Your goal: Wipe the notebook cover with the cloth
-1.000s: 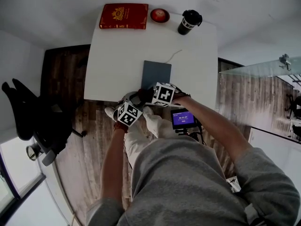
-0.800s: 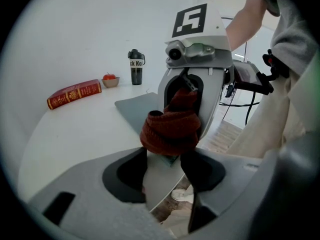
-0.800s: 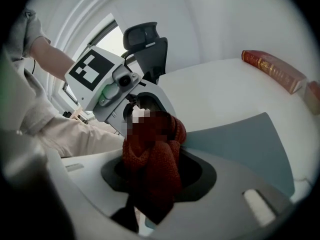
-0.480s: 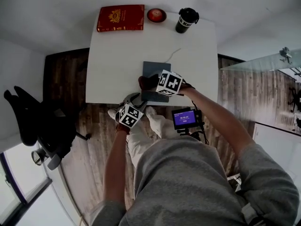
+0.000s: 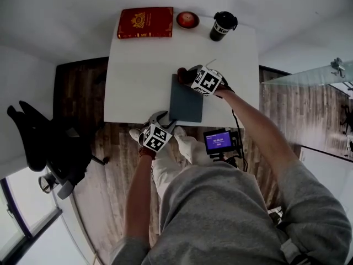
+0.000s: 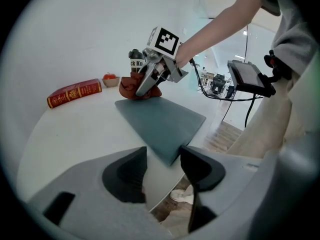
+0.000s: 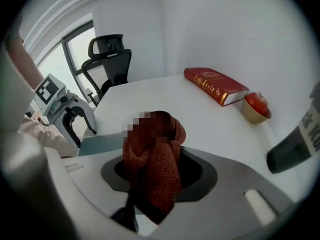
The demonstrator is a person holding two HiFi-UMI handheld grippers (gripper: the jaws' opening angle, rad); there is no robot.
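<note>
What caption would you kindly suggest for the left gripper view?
Right gripper holds cloth at notebook's far edge; open left gripper at its near corner.

Black cup (image 6: 135,63) label reads "ck Ko", partly hidden; red book (image 6: 75,93) gilt lettering illegible.

top (image 5: 220,214): grey, sleeves (image 5: 309,203) end near elbows | trousers (image 5: 164,170): pale | shoes (image 5: 134,133): white | left gripper (image 6: 163,156): grey shell, black pads (image 6: 125,176), black-and-white marker cube (image 5: 156,137) | right gripper (image 7: 152,171): same build, thin black cable (image 5: 235,127)
</note>
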